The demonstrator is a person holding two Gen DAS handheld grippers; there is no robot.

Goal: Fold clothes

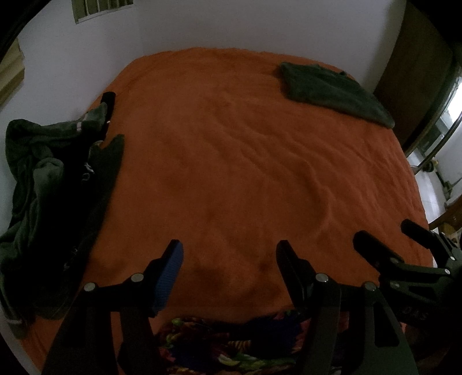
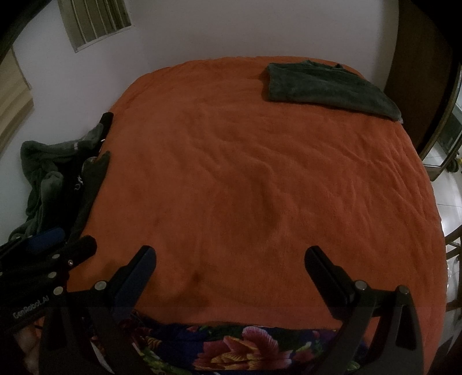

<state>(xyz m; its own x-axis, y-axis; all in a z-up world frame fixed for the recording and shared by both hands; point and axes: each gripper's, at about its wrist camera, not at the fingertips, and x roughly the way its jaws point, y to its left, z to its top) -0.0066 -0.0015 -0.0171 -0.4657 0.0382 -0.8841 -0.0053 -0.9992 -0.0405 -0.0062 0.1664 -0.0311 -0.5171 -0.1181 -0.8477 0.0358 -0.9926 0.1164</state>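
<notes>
We see the task's clothes in two places on the wide bed with its orange fleece blanket (image 1: 231, 161). A dark green fleece garment, already folded into a flat rectangle (image 1: 335, 89), lies at the far right corner of the bed, close to the white wall (image 1: 179, 26). A crumpled heap of dark green and black clothes with grey-striped cuffs (image 1: 49, 184) sits on the left edge of the bed, partly hanging over the side, well apart from the folded piece. Between them the orange blanket lies bare and lightly wrinkled.

Our left tongs (image 1: 229, 261) hover over the near edge of the bed with their two fingers spread wide and nothing between them; one finger carries a blue ribbed pad (image 1: 170, 274). Our right tongs (image 2: 231, 265) hang just beside them, likewise spread and holding nothing. In each wrist view the other tongs show at the side of the frame.

Below the tongs, at the near edge of the bed, we see a dark cloth with a bright floral print (image 2: 245, 346). High on the white wall is a slatted vent (image 2: 95, 20), and a brown wooden door (image 1: 415, 66) stands to the right.
</notes>
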